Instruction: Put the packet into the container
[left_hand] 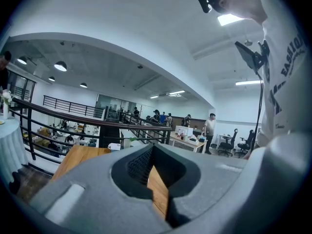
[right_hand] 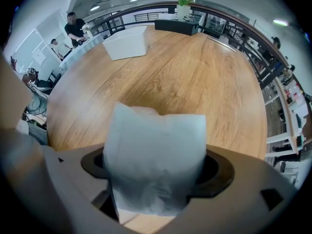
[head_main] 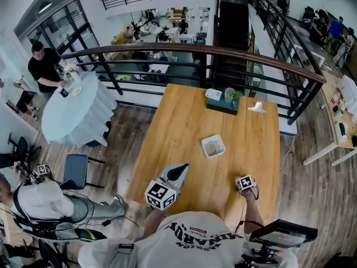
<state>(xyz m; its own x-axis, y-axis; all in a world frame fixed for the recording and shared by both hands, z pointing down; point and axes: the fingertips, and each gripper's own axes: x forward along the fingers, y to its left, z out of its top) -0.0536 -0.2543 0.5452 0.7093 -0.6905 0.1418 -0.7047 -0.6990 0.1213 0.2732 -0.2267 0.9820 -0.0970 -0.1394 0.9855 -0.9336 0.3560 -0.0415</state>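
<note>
2 grippers over wooden table (head_main: 184, 116), 1 loaded.
R gripper (head_main: 246, 184) clamps white packet (right_hand: 155, 150), ready to carry to white container (head_main: 213, 146) ahead; L gripper (head_main: 177, 173) closed, empty, parked aside.

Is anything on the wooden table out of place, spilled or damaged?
Nothing stands out. The white container sits level on the table with no spill around it; the packet in the right gripper is only creased where the jaws pinch it.
</note>
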